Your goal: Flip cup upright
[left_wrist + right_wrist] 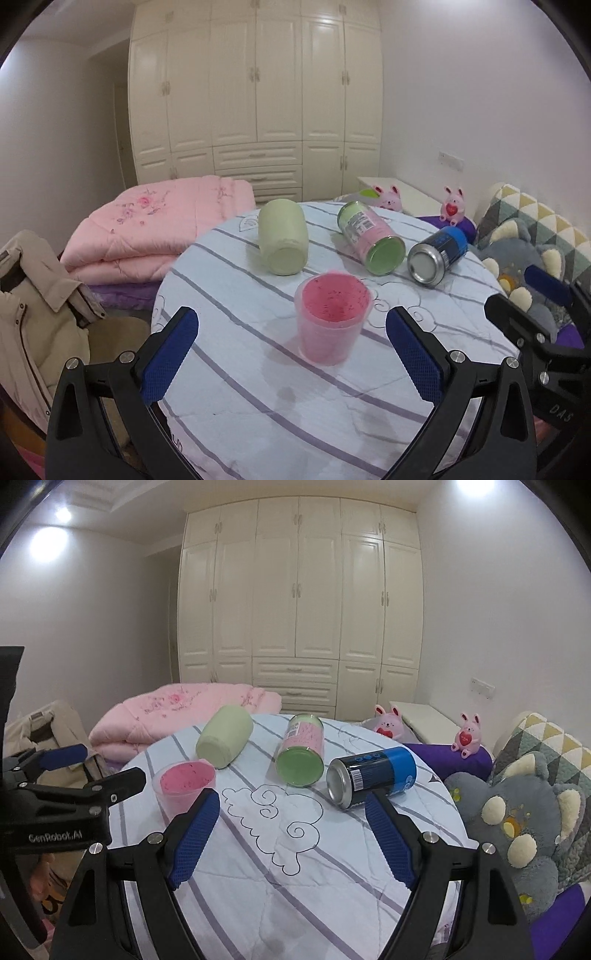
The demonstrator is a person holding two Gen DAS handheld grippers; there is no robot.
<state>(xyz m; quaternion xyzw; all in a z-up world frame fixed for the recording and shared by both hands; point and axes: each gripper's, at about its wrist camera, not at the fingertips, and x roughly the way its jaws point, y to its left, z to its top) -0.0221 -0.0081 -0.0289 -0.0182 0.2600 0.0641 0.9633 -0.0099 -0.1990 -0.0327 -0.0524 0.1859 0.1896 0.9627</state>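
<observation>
A pink translucent cup stands upright on the round table, mouth up; it also shows in the right wrist view. My left gripper is open, its blue pads on either side of the cup and a little nearer than it, not touching. My right gripper is open and empty over the cloud drawing on the cloth, with the blue can just beyond its right finger. The left gripper also shows in the right wrist view, and the right one at the edge of the left wrist view.
On the striped tablecloth lie a pale green jar, a pink-and-green can and a blue can, all on their sides. A pink quilt, a coat and plush toys surround the table.
</observation>
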